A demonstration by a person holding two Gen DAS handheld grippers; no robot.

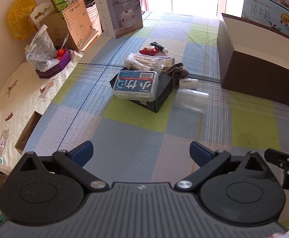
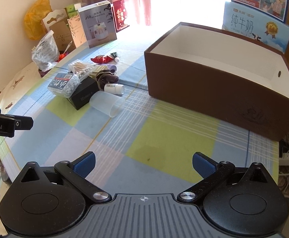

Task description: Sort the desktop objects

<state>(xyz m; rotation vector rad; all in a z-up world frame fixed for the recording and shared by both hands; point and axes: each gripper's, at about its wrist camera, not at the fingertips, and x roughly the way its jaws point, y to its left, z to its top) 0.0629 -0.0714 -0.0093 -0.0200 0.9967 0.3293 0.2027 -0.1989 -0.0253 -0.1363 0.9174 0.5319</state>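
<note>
Ahead of both empty, spread-apart claws, left gripper (image 1: 141,153) and right gripper (image 2: 143,163), the clutter pile (image 1: 144,79) waits unsorted beside the empty brown box (image 2: 213,75), likely its destination.

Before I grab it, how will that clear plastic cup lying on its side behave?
The clear cup lies on its side on the tablecloth, so a nudge would probably roll it. Its thin, see-through wall suggests it is light and may flex if squeezed. Its smooth surface could slip between the fingers.
</note>
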